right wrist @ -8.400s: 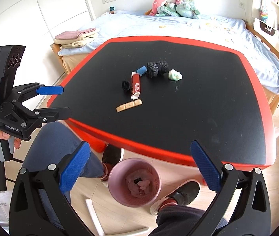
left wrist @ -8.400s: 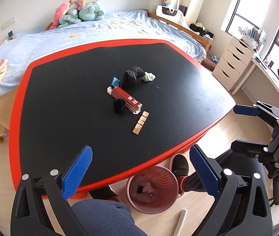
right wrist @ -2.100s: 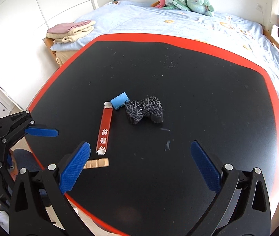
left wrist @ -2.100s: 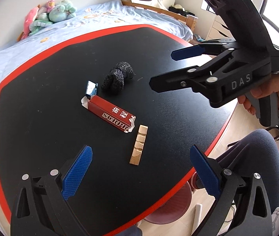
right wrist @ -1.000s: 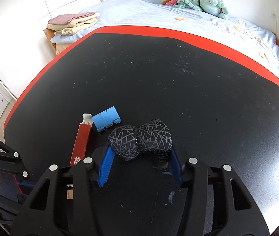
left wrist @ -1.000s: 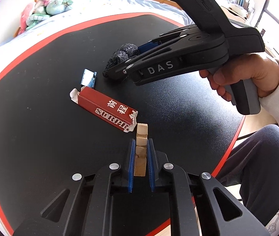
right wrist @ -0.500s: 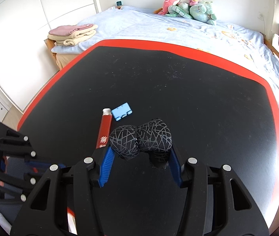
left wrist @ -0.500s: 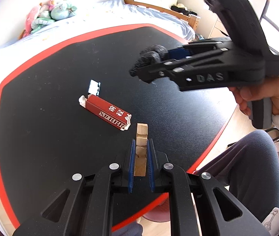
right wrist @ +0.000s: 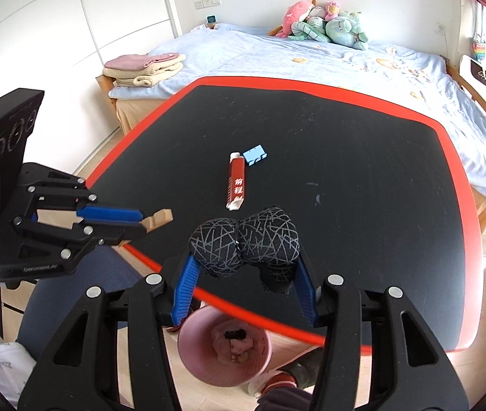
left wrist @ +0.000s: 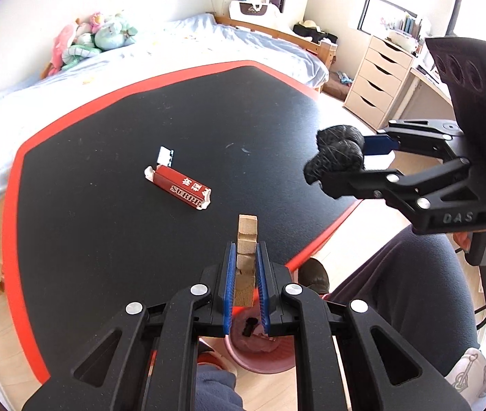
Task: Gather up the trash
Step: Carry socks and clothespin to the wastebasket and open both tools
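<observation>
Right wrist view: black bundle (right wrist: 244,241) webbed with thin grey lines.

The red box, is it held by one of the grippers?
No, the red box lies free on the black table, next to a small blue piece.

Left gripper (left wrist: 245,270) clamps wooden strip (left wrist: 246,250) above bin (left wrist: 260,356).

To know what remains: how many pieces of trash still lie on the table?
2: the red box near the table's middle and the small blue piece beside its far end. Nothing seems hidden.
</observation>
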A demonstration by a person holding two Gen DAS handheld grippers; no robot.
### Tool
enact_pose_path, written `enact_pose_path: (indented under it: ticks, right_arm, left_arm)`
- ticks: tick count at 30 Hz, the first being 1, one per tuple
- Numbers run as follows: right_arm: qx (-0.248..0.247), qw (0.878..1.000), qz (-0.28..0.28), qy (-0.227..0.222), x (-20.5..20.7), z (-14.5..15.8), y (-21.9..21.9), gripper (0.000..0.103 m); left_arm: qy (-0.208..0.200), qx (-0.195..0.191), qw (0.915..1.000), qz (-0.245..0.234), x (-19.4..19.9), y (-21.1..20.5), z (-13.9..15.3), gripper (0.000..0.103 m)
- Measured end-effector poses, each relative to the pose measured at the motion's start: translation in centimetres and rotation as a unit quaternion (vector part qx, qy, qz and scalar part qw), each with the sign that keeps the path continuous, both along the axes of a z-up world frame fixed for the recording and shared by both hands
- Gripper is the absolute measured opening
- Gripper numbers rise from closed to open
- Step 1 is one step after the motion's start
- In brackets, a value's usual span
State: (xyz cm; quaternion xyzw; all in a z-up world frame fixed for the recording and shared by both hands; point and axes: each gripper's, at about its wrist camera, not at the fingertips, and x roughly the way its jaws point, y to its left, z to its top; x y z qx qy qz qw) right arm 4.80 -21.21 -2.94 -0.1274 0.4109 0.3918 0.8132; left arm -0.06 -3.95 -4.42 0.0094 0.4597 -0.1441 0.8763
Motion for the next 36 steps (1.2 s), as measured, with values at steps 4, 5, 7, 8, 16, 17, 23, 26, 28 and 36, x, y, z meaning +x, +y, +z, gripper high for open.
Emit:
enact_pose_path:
  ticks: [4,5,7,8,16,17,23,26,28,36]
  right_arm:
    - [0.001,1.0,0.001,0.002,-2.3,0.3,-1.3,0.05]
    - [0.0,1.0,0.001,0.001,-2.8,0.4,-1.6,0.05]
    - [-0.001,1.0,0.0,0.004,-3.8,0.3,-2.0,0.05]
    - [-0.001,1.0,0.0,0.007,-4.3,0.2,-2.2,0.05]
    - [-0.007,1.0,0.001,0.029,-7.6,-1.3,-3.6,0.051]
    - [-0.008,0.999,0.001,0.033,-7.8,-1.5,-3.7,0.051]
    - [-0.008,0.999,0.005,0.041,-8.4,-2.2,-3.7,0.051]
    - [-0.008,0.999,0.007,0.042,-8.6,-2.3,-3.6,0.051]
    - [-0.008,0.999,0.008,0.044,-8.7,-2.4,-3.6,0.051]
    - [-0.008,0.999,0.014,0.048,-8.7,-2.8,-3.5,0.052]
  left_arm:
    - [-0.005,-0.003,1.0,-0.003,-1.0,-0.5,0.4,0.012]
    - [-0.005,-0.004,1.0,-0.004,-1.2,-0.6,0.5,0.012]
    - [-0.007,-0.007,0.9999,-0.007,-1.8,-1.1,0.5,0.012]
    - [-0.007,-0.009,0.9999,-0.008,-2.1,-1.2,0.5,0.012]
    - [0.0,-0.018,0.9998,-0.011,-4.7,-2.2,0.0,0.012]
    - [0.001,-0.019,0.9998,-0.011,-4.9,-2.3,-0.1,0.012]
    - [0.006,-0.019,0.9997,-0.012,-6.1,-2.6,-0.4,0.012]
    - [0.006,-0.019,0.9997,-0.013,-6.3,-2.7,-0.5,0.012]
    - [0.007,-0.019,0.9997,-0.014,-6.4,-2.8,-0.5,0.012]
    - [0.009,-0.02,0.9996,-0.02,-6.5,-3.0,-0.5,0.012]
